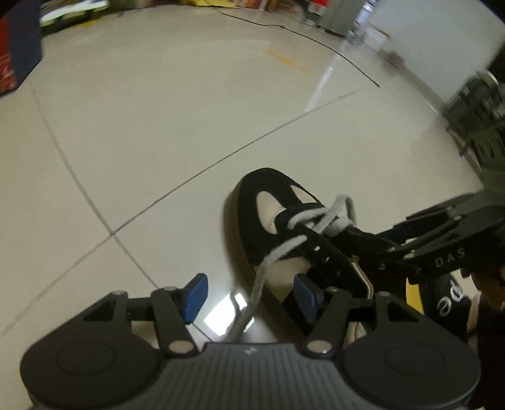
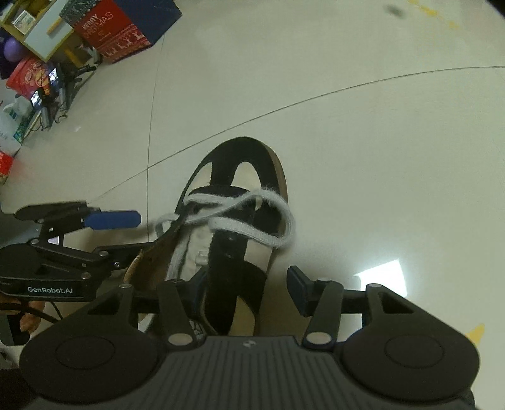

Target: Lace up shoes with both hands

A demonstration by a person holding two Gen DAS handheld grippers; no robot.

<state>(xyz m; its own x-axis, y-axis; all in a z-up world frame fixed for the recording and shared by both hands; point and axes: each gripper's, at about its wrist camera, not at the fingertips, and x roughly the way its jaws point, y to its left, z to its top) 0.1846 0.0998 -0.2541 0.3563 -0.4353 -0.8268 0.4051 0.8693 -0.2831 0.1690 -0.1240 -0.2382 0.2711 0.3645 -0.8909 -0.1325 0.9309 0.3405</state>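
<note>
A pale, glossy tiled floor [image 1: 157, 132] with thin dark grout lines carries the scene, and window light glares off it near the tools. In the right wrist view, a red Christmas gift box [image 2: 115, 30] and other colourful boxes stand along the far left edge of the room; in the left wrist view a thin black cable [image 1: 315, 44] trails across the tiles. The shoe [image 1: 268, 214] sits on the floor just ahead of both tools, toe pointing away: black suede over cream panels, with a tan sole edge. Its white lace [image 2: 252, 217] is threaded through the front eyelets and lies in loose loops across the tongue, with one strand running down between the left tool's [image 1: 249, 296] blue pads, which stand wide apart and grip nothing. The right tool [image 2: 243, 290] is likewise spread wide, straddling the shoe's tongue without clamping anything.
</note>
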